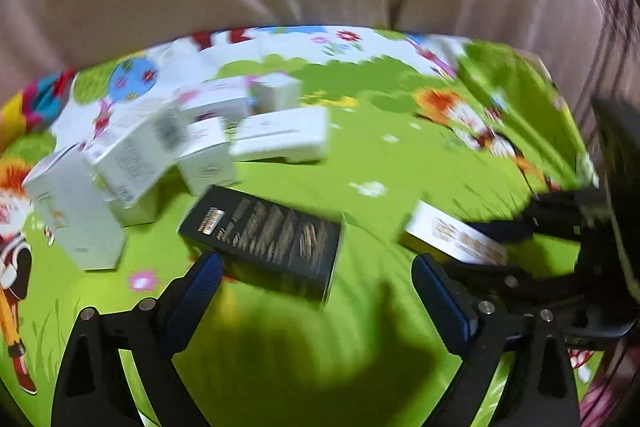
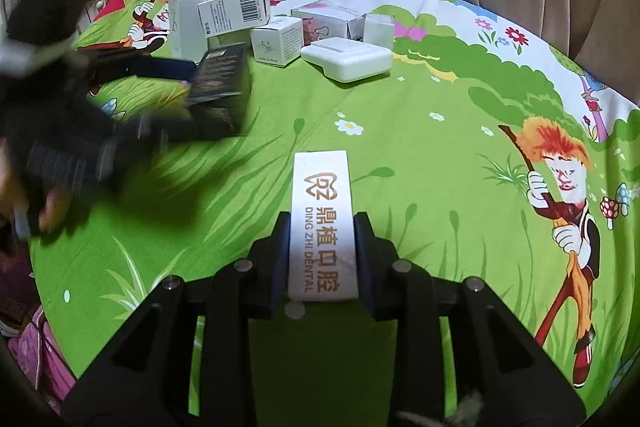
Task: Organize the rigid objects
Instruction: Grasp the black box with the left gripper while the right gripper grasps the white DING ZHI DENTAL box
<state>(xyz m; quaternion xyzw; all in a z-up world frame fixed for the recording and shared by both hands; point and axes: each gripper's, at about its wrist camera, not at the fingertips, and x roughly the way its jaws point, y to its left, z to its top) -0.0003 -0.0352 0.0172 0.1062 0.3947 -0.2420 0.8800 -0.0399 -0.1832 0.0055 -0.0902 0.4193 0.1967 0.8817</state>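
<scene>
Right wrist view: your right gripper (image 2: 322,223) is clamped on a slim white box (image 2: 322,223) printed with gold lettering, its pads pressing both long sides while the box points forward over the green cartoon-print cloth (image 2: 420,167). Well ahead, a cluster of white boxes (image 2: 280,41) sits near the far edge of the cloth, with a flat white case (image 2: 347,58) lying at its right end. On the left of this view your left gripper (image 2: 168,99) shows as a dark blur beside a black box (image 2: 222,83), and your hand (image 2: 48,203) is partly visible behind it.

From the left wrist camera, the left gripper (image 1: 318,281) has its fingers wide apart, and nothing is pressed between them. The black box (image 1: 266,241) lies flat on the cloth just ahead of the left finger (image 1: 200,287); the picture is blurred, so you cannot tell whether that pad touches it. The white boxes (image 1: 132,155) are heaped to the left, behind the black one. At right, the slim white box (image 1: 452,237) sits in the right gripper (image 1: 492,247).
</scene>
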